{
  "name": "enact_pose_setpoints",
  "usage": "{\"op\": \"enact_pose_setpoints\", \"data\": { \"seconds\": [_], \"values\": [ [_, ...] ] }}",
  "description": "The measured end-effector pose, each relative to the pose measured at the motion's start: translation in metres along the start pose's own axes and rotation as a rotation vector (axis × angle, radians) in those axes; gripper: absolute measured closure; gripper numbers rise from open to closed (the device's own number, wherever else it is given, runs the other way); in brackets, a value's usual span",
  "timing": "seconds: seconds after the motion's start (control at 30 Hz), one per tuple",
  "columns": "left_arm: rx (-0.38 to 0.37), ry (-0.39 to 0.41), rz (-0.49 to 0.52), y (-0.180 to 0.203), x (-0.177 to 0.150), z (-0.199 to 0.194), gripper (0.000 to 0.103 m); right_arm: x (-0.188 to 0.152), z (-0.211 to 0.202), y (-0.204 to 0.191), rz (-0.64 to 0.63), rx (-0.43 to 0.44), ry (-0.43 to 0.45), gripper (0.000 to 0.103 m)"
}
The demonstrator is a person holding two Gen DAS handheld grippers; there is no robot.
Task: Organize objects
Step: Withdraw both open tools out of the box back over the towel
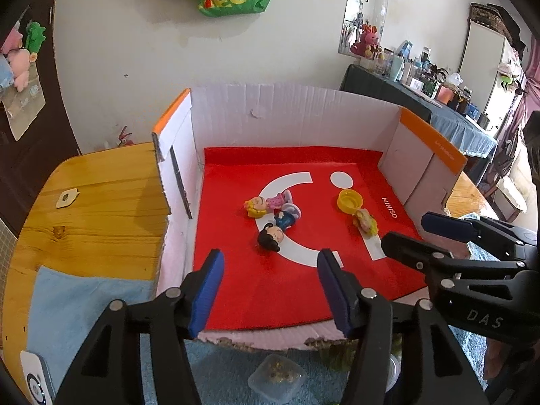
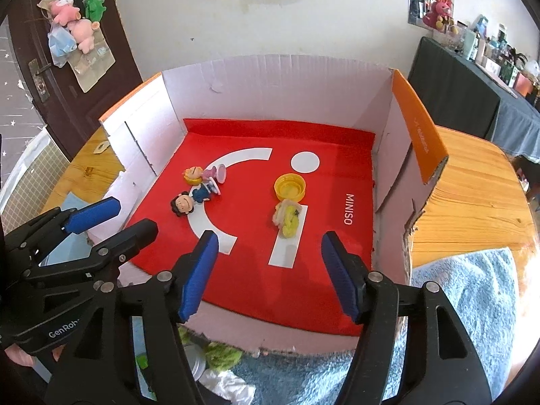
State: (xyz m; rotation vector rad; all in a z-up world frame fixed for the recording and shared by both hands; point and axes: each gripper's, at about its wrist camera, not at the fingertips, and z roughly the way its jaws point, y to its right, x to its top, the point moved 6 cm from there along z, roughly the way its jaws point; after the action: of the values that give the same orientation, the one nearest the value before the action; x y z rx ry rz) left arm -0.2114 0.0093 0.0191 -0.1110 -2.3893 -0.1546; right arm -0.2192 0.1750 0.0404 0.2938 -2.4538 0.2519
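Observation:
An open white cardboard box point(image 1: 287, 114) point(image 2: 276, 81) with a red MINISO liner holds two toy figures lying together, a blonde one in pink point(image 1: 266, 204) point(image 2: 202, 175) and a black-haired one in blue point(image 1: 275, 231) point(image 2: 190, 200). A yellow cap point(image 1: 350, 200) point(image 2: 290, 187) and a crumpled yellow-white lump point(image 1: 366, 222) point(image 2: 288, 219) lie to their right. My left gripper point(image 1: 270, 287) point(image 2: 111, 217) is open and empty at the box's front left. My right gripper point(image 2: 270, 270) point(image 1: 415, 233) is open and empty at the front right.
The box stands on a wooden table point(image 1: 101, 202) point(image 2: 472, 185) over a light blue towel point(image 1: 84, 303) point(image 2: 465, 303). A small clear plastic container point(image 1: 276, 376), green scraps point(image 2: 222, 354) and white tissue point(image 2: 229, 388) lie before the box. A cluttered side table point(image 1: 455, 114) stands at the far right.

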Motion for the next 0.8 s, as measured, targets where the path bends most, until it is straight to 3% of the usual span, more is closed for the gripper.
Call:
{"op": "enact_pose_setpoints", "data": {
  "seconds": [0.3,0.8],
  "values": [
    [0.011,0.022,0.000,-0.002,-0.004,-0.012,0.035,-0.005,-0.014,-0.006,-0.003,0.001,0.022,0.028],
    [0.033,0.046,0.004,-0.002,-0.013,-0.029,0.022,-0.017,-0.035,-0.010,-0.011,-0.022,0.051,0.020]
  ]
}}
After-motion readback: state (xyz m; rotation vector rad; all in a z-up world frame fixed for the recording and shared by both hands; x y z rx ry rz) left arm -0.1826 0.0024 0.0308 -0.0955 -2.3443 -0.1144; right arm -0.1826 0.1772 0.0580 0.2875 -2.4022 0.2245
